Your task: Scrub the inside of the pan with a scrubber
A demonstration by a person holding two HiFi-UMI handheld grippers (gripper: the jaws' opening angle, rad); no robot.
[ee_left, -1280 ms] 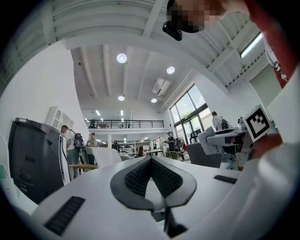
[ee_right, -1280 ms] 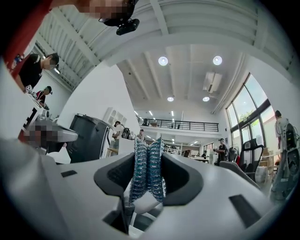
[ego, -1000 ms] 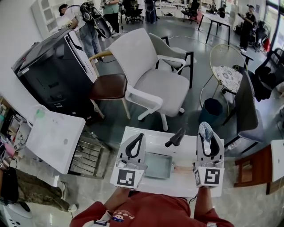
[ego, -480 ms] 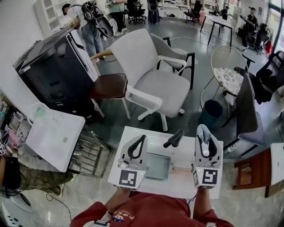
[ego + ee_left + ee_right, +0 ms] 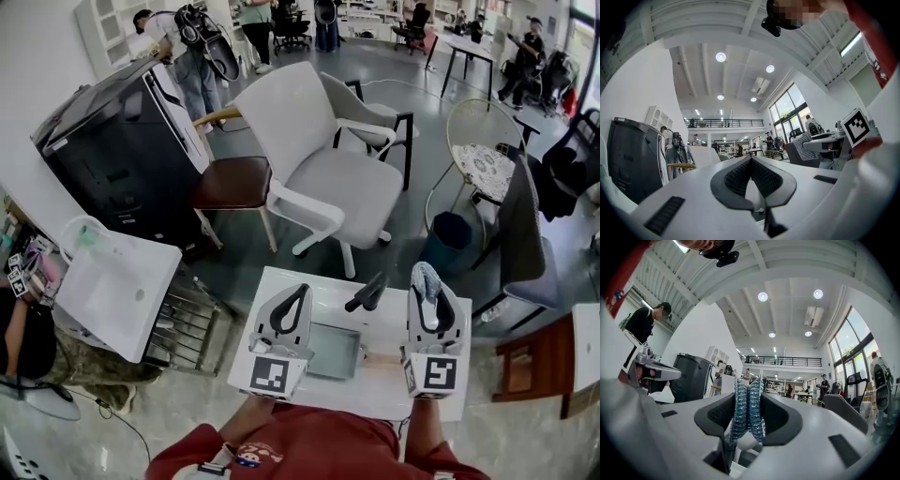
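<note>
The right gripper [image 5: 749,397] pinches the soft, springy scrubber [image 5: 748,416]; the left gripper [image 5: 750,161], closed on nothing, should likely steady the stiff pan [image 5: 334,352] by its handle [image 5: 368,292].

Ahead of you a white office chair [image 5: 319,159] stands on the grey floor [image 5: 403,80], with a brown-seated chair [image 5: 230,183] and a black cabinet [image 5: 112,155] beside it — round ceiling lights [image 5: 721,57] overhead, tall windows [image 5: 787,110] along one wall.

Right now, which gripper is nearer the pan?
Left. The left gripper overlaps the left edge of the pan in the head view; the right gripper, shut on the scrubber, stands off to its right.
</note>
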